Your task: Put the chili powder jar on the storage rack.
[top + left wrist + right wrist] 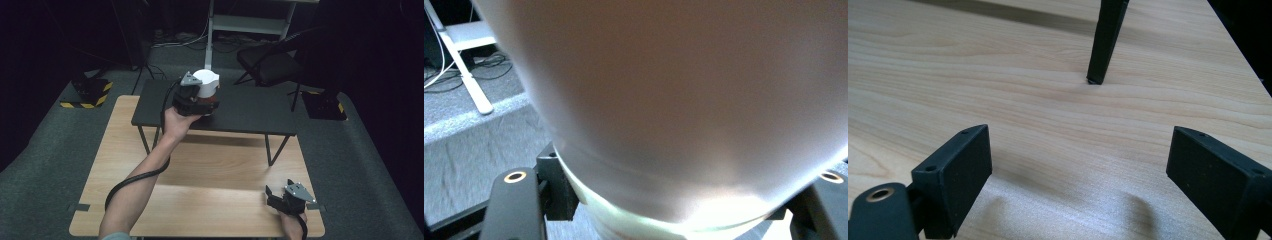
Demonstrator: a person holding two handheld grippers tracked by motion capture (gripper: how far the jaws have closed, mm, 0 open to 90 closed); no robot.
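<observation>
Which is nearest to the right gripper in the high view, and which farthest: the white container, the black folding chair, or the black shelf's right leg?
From the right gripper:
1. Black shelf's right leg, just ahead on the wooden table.
2. White container, held by the left gripper above the shelf's left end.
3. Black folding chair, on the floor beyond the shelf.
</observation>
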